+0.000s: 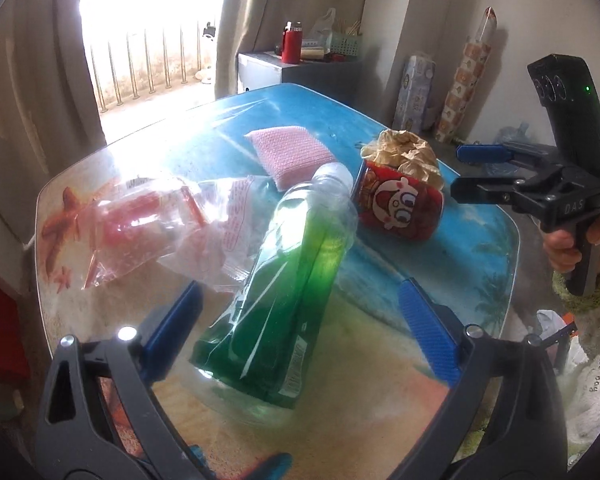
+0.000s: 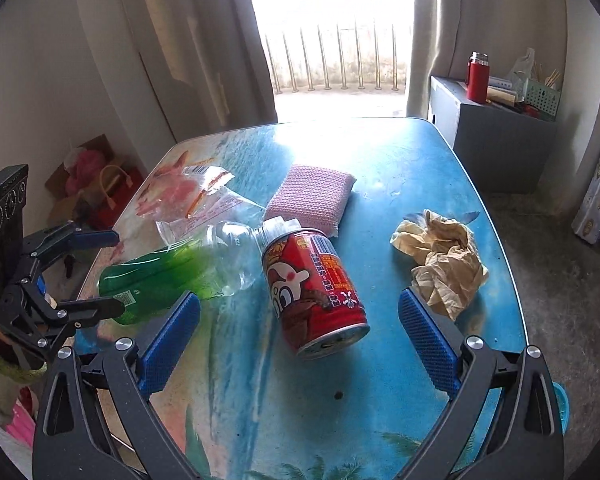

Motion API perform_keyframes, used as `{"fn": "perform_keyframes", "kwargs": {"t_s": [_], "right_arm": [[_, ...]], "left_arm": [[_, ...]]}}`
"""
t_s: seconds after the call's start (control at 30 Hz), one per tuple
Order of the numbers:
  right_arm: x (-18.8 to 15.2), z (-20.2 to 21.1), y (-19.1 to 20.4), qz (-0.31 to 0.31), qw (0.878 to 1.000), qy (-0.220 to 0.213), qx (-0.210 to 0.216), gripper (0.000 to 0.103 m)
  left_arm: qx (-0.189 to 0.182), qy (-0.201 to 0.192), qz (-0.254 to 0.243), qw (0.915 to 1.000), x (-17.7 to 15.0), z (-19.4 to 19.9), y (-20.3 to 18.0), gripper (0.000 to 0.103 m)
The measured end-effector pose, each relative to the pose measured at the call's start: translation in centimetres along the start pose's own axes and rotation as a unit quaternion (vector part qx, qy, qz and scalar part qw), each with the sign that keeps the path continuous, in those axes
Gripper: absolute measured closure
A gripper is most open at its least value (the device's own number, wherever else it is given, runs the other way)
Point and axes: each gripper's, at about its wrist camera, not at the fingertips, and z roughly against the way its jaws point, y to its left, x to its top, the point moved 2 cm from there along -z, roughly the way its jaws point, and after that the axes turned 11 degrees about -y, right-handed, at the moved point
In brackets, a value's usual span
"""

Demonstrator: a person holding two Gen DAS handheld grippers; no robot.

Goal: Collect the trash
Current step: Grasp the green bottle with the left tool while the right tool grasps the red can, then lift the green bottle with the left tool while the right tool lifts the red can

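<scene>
A plastic bottle [image 1: 288, 280] holding green liquid lies on its side on the beach-print table [image 1: 380, 380], and my open left gripper [image 1: 300, 332] straddles its base end without touching it. A red cartoon can [image 2: 316, 288] lies on its side between the open fingers of my right gripper [image 2: 300, 336], ahead of the pads. Crumpled brown paper [image 2: 440, 260] sits just past the right fingertip. A clear plastic bag [image 1: 148, 232] with red print lies left of the bottle. The same bottle [image 2: 172, 268] shows in the right wrist view, with the left gripper [image 2: 108, 272] at its base.
A pink sponge [image 2: 312, 196] lies behind the can. Beyond the table stands a grey cabinet [image 2: 496, 144] with a red flask [image 2: 477, 78] and a basket. Paper-roll packs [image 1: 414, 92] lean on the wall. A person's hand [image 1: 568, 244] holds the right gripper's handle.
</scene>
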Motion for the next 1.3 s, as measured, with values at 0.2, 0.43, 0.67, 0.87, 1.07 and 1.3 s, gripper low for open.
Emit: {"fn": "perform_keyframes", "kwargs": {"t_s": [0.2,0.43,0.67,0.87,1.07,1.3], "right_arm": [[-0.2,-4.8,-0.8,0.015,0.998,0.056,0.005,0.018],[-1.0,-5.2,-1.6,0.005,0.997,0.072,0.005,0.038],[-2.3,-3.3,-1.9,-0.020,0.997,0.079,-0.004,0.040],[-5.0,-0.1,-2.4,-0.054,0.995,0.085,-0.015,0.040],[-7.5,2.8,-2.5,-0.079,0.993,0.089,-0.010,0.041],[-7.2,2.5,-2.8,-0.091,0.993,0.073,-0.004,0.040]], "left_arm": [[0.013,0.054,0.000,0.9984,-1.0,-2.3,1.1,0.010],[0.001,0.099,0.031,0.9946,-1.7,-2.8,1.0,0.039],[0.002,0.120,0.042,0.9919,-2.7,-1.7,-1.1,0.045],[-0.010,0.149,0.070,0.9863,-5.4,1.0,-3.7,0.045],[-0.027,0.158,0.103,0.9817,-6.4,2.9,-5.3,0.035],[-0.038,0.142,0.119,0.9819,-3.1,-0.3,-5.4,0.027]]}}
